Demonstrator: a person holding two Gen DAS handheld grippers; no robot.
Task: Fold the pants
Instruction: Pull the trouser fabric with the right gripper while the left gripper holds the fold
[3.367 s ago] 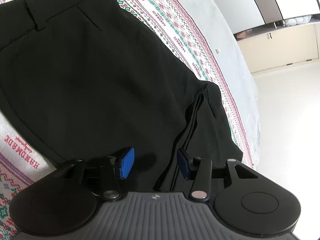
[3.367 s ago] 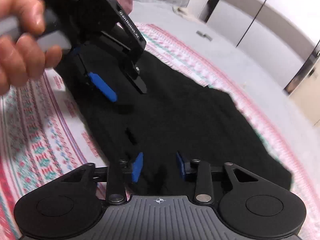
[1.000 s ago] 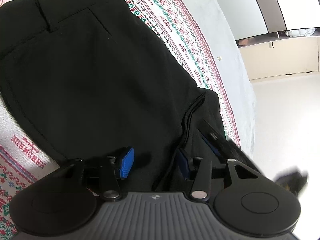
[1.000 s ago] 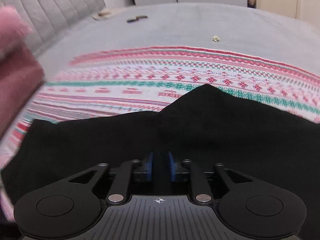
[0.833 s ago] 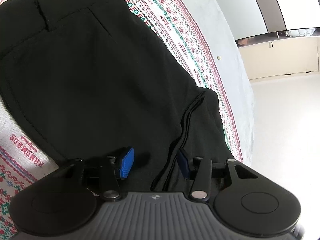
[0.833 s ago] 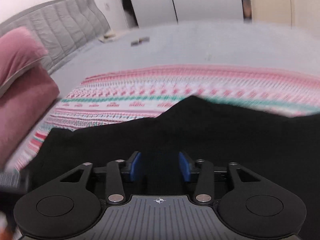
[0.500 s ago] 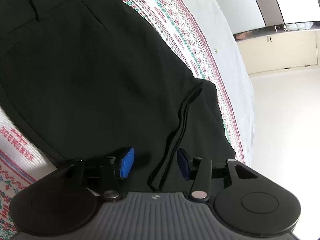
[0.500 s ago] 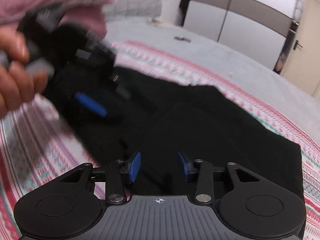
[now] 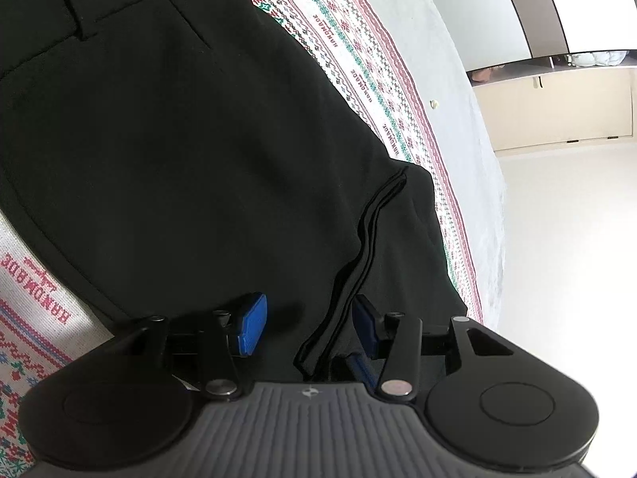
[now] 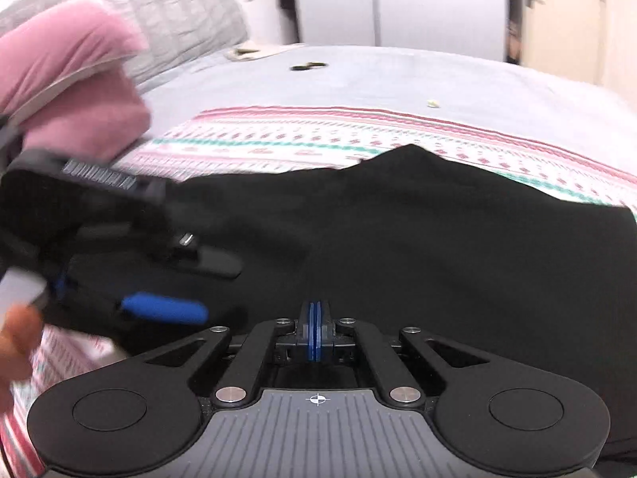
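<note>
We see the right gripper [image 10: 315,332] with its blue pads pressed flat together; nothing visible lies between them, and it hangs just above the black pants [image 10: 438,239]. To its left, the left gripper [image 10: 191,286] appears blurred, jaws apart, one blue pad [image 10: 163,308] showing, with part of a hand [image 10: 16,342] behind it.

In the left wrist view, the left gripper [image 9: 308,324] stands open over the pants [image 9: 179,139]; a folded edge [image 9: 358,255] of layered cloth runs up between the pads, untouched by them. The pants lie flat on a patterned blanket [image 9: 358,47] spread over a grey bed [image 10: 358,75]. A pink pillow [image 10: 71,79] sits at the far left
</note>
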